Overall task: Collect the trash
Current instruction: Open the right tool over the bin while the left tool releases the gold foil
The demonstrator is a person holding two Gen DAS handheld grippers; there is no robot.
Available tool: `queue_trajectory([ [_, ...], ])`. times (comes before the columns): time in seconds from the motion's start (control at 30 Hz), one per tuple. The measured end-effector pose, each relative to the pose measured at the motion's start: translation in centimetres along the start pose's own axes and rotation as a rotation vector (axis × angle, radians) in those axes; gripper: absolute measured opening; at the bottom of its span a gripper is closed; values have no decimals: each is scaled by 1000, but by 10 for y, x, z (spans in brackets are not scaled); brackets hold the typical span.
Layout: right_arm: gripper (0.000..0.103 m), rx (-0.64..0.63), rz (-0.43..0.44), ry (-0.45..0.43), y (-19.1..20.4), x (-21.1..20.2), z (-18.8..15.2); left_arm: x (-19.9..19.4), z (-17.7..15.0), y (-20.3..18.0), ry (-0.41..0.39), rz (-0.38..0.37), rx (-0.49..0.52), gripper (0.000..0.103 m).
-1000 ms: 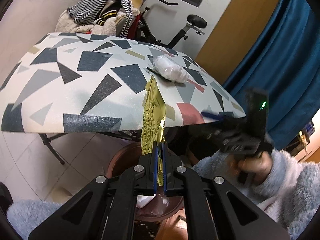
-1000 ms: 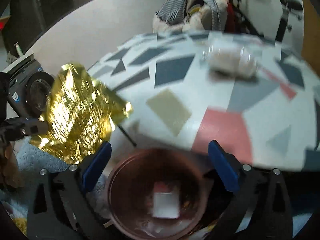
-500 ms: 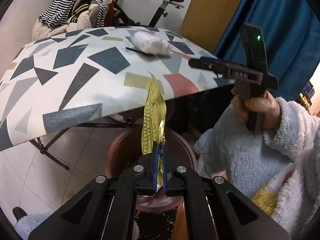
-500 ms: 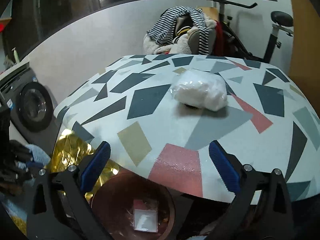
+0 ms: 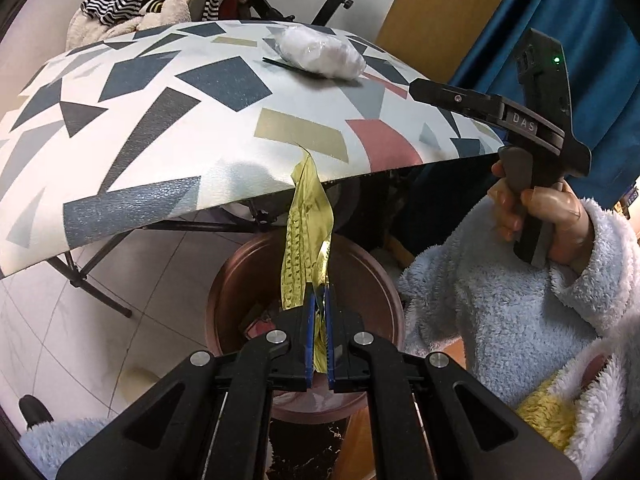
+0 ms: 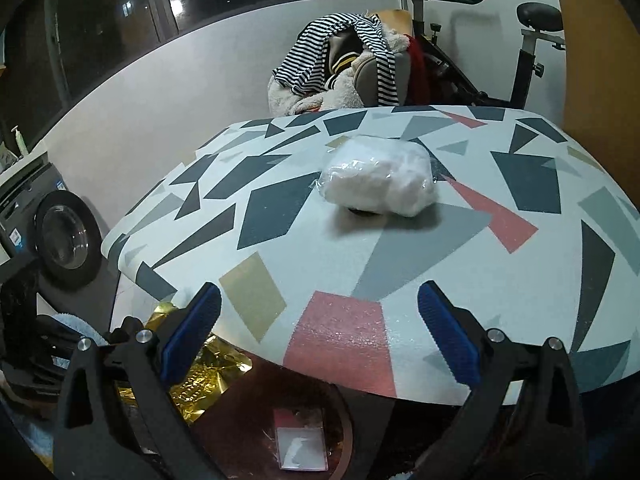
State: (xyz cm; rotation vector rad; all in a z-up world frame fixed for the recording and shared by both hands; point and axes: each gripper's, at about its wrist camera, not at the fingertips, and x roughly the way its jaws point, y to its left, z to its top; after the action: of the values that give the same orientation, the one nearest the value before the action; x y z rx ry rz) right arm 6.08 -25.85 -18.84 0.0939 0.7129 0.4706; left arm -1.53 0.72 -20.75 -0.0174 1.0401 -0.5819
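My left gripper (image 5: 318, 290) is shut on a crinkled gold foil wrapper (image 5: 306, 236), which stands up from the blue pads over the round brown bin (image 5: 384, 280) on the floor. The same gold foil wrapper (image 6: 200, 376) shows low on the left in the right wrist view, beside the bin (image 6: 348, 432), where a small packet lies inside. My right gripper (image 6: 320, 316) is open with nothing between its fingers, hovering over the near edge of the patterned table (image 6: 280, 240). A clear bag of white stuff (image 6: 380, 182) lies on the table beyond it, also seen as the white bag (image 5: 320, 54).
A person's hand in a fluffy pale-blue sleeve (image 5: 520, 280) holds the right gripper's handle (image 5: 532, 152). A chair heaped with striped clothes (image 6: 348, 64) and an exercise bike (image 6: 520, 52) stand behind the table. A washing machine (image 6: 60, 236) is at the left, blue curtain (image 5: 580, 20) at the right.
My left gripper has sunk with the gold wrapper toward the bin, which now fills more of its view. The right gripper swung from above the bin to over the table edge.
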Motion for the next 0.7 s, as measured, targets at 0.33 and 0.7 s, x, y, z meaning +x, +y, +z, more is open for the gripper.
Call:
queue_trajectory([
  [0.33, 97, -11, -12, 22, 4, 5, -2, 2, 7, 7, -40, 54, -41, 68],
  [0.7, 97, -19, -23, 35, 6, 10, -4, -11, 10, 20, -122, 125, -95, 97],
])
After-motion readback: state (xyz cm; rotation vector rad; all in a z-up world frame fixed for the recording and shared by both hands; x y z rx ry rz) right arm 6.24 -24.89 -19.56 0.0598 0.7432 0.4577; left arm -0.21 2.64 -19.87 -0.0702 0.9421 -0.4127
